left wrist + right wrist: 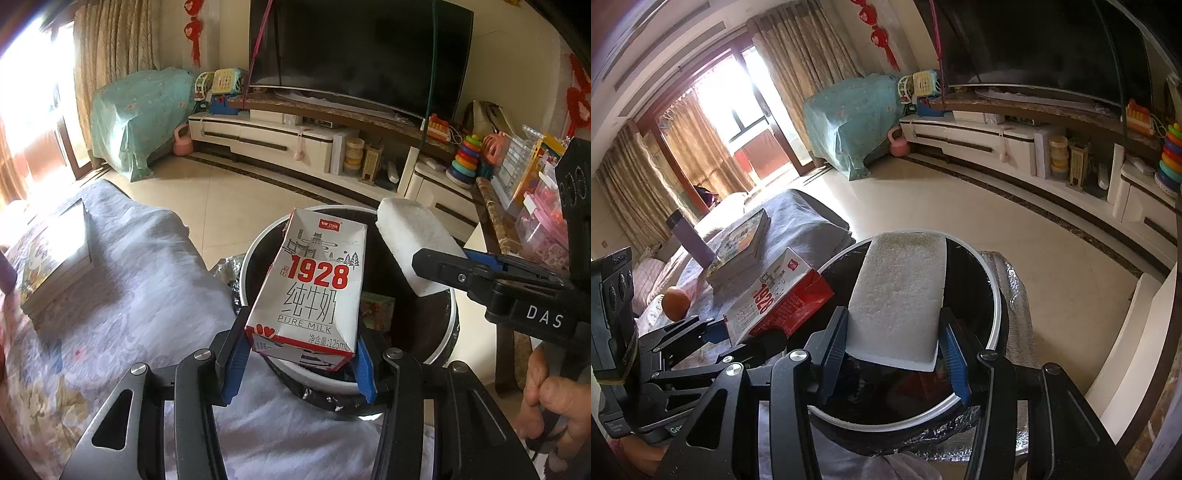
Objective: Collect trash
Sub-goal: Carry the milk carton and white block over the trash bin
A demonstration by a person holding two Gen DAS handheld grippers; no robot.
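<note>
Closest in, the left gripper has its fingers clamped on the bottom end of a small milk carton, which sticks out right over the open bin. Next to it the right gripper is doing the same with a white foam block, fingers squeezed on its sides, and the block also hangs above the bin mouth. So both bits of trash are picked up and lined up over the bin, just not let go yet.

Down inside the bin there's already something: a colourful little box sits on the black liner, so at least one piece looks collected.

Further out on the cloth-covered worktop there's a stack of books, an orange and a purple bottle. None of that looks like obvious trash, though the orange could go either way. No other wrappers or scraps show up on it from these angles.

Best guess: it's near the end. What's left is opening both sets of fingers so the carton and foam drop in, then maybe a last look for stragglers.
</note>
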